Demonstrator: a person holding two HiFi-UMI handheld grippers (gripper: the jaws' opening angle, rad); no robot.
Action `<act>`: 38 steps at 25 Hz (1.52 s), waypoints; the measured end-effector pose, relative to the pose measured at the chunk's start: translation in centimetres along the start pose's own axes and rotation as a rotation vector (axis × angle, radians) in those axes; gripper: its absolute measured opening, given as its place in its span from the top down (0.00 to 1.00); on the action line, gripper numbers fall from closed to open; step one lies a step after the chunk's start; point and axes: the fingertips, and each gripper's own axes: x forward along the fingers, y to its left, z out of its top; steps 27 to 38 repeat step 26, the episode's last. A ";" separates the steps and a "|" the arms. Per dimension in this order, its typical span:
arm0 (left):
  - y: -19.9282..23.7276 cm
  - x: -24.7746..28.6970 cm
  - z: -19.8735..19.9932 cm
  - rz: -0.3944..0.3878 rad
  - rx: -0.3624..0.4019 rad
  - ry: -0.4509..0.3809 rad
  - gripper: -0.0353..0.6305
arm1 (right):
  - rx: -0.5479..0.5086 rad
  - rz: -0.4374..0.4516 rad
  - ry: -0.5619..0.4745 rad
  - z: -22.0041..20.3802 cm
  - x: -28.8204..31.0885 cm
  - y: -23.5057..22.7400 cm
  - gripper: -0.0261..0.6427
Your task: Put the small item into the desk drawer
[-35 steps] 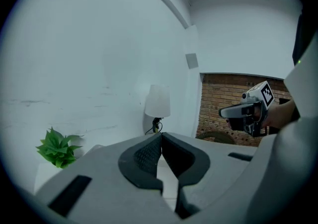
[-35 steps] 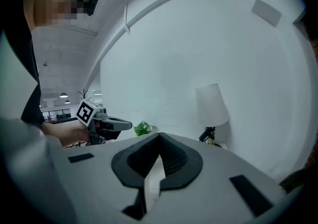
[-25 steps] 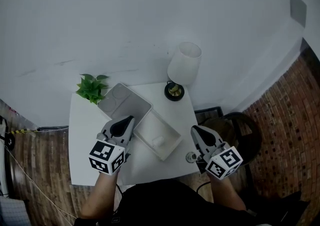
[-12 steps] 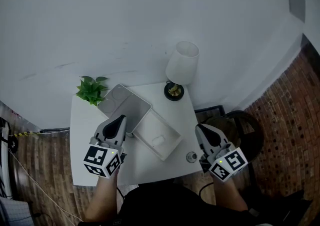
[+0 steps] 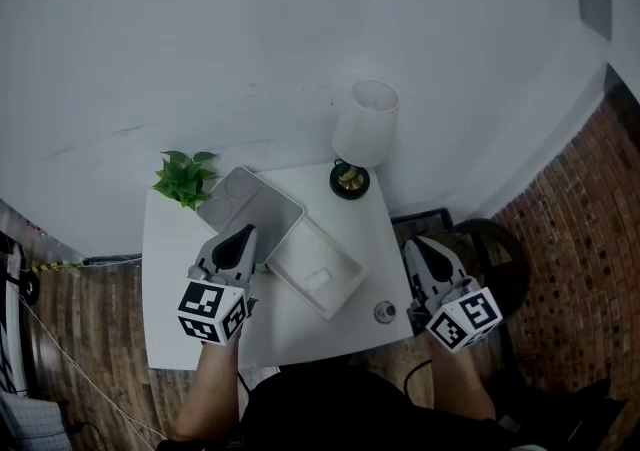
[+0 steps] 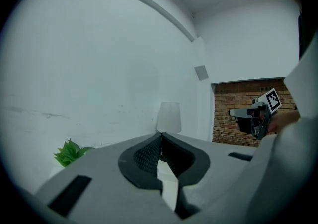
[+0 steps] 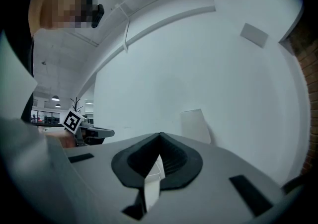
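On the white desk (image 5: pixel 180 259) stands a white drawer unit (image 5: pixel 248 201) with its drawer (image 5: pixel 340 261) pulled out toward the front right. A small white item (image 5: pixel 317 280) lies inside the drawer. A small round silvery item (image 5: pixel 384 312) rests on the desk near the front right corner. My left gripper (image 5: pixel 245 232) (image 6: pixel 160 137) hovers over the unit's near edge, shut with nothing held. My right gripper (image 5: pixel 417 242) (image 7: pixel 159 142) hangs just off the desk's right edge, to the right of the round item, jaws together and holding nothing.
A white-shaded lamp (image 5: pixel 365 127) on a dark base (image 5: pixel 349 182) stands at the back right of the desk. A small green plant (image 5: pixel 184 177) sits at the back left. A dark round stool (image 5: pixel 490 264) stands on the brick-patterned floor to the right.
My right gripper has drifted right, off the desk's edge and away from the round item, which now lies fully in view. The left gripper has barely shifted.
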 end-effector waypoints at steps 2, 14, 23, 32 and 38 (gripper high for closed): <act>0.0 -0.1 -0.3 0.003 -0.001 0.010 0.93 | 0.006 0.002 0.009 -0.4 0.0 0.1 0.96; -0.4 -0.1 -0.3 -0.004 -0.012 0.021 0.93 | -0.031 0.040 0.027 -0.5 0.7 1.1 0.96; -0.6 -0.1 -0.4 -0.012 -0.014 0.029 0.93 | -0.044 0.056 0.029 -0.3 1.1 1.7 0.96; -0.5 0.1 -0.5 -0.016 -0.015 0.031 0.93 | -0.048 0.058 0.032 -0.5 1.3 1.9 0.96; -0.5 0.1 -0.5 -0.016 -0.015 0.031 0.93 | -0.048 0.058 0.032 -0.5 1.3 1.9 0.96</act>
